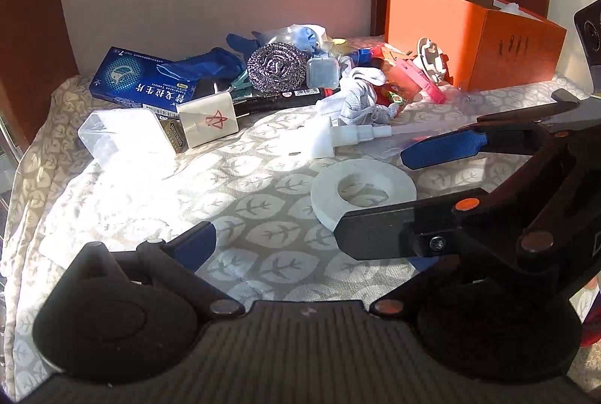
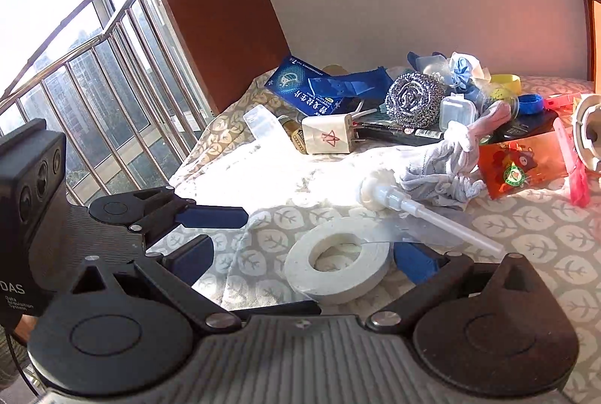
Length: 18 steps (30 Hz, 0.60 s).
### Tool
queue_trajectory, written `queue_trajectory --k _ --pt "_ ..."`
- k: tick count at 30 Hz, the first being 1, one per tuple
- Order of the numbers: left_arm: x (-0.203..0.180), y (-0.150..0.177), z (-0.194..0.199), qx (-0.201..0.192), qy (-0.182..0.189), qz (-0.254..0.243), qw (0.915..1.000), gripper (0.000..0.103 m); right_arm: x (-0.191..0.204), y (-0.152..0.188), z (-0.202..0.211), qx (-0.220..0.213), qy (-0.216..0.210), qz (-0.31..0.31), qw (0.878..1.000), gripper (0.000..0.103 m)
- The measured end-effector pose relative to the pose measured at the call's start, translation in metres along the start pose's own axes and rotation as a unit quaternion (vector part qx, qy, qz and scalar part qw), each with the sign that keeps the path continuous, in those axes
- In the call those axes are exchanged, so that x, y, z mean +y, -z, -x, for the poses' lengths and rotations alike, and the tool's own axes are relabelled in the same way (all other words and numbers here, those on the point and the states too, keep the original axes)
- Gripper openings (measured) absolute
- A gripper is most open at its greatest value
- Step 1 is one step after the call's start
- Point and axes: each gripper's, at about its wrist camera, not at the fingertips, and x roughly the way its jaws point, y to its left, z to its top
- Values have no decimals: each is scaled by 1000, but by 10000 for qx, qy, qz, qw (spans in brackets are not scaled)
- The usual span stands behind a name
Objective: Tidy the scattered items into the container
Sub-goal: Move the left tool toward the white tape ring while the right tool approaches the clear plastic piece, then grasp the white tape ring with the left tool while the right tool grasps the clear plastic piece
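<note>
A white tape ring (image 1: 362, 192) (image 2: 338, 263) lies flat on the leaf-patterned cloth. My right gripper (image 2: 304, 257) is open, with one finger on each side of the ring; its fingers (image 1: 443, 146) show at the right of the left wrist view. My left gripper (image 1: 306, 246) is open and empty, just in front of the ring. A white pump dispenser (image 1: 349, 137) (image 2: 409, 205) lies behind the ring. The orange box (image 1: 473, 36) stands at the back right with some items in it.
A pile lies along the back: a blue medicine box (image 1: 139, 81), a steel scourer (image 1: 276, 66), a white charger (image 1: 208, 118), white cloth (image 1: 357, 100), a red packet (image 2: 526, 160) and a clear case (image 1: 124, 133). A window with railings (image 2: 75, 66) is at the left.
</note>
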Motion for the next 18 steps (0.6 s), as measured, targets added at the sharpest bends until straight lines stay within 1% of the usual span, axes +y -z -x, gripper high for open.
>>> queue_trajectory --k 3,6,9,12,13,14,15,16,17,18 --pt "-10 -6 -7 -21 205 -124 9997 103 -10 2 10 -8 188 -197 9996 103" --pt "-24 -10 -15 -21 369 -352 9987 103 -21 9 21 -73 562 -357 9978 103" --pt "-34 -13 -28 62 347 -526 9980 103 -29 11 26 -99 745 -413 9963 103" --pt "-31 -17 -32 111 348 -414 9985 103 -36 12 30 -184 873 -529 9946 103" --pt "-29 -17 -33 118 353 -329 9988 100 -38 12 30 -202 874 -574 9943 103" --pt "-27 -17 -32 100 345 -265 9990 94 -41 12 30 -207 856 -623 9942 103" --pt "-26 -16 -29 69 300 -257 9992 84 -42 11 29 -207 830 -662 9941 103" --pt "-26 -15 -27 40 235 -289 9993 78 -43 11 28 -205 802 -673 9943 103" --pt "-25 -14 -25 22 213 -305 9993 69 -42 10 26 -211 801 -652 9944 103" --pt "-22 -13 -23 18 236 -275 9993 68 -40 10 23 -210 821 -613 9945 103"
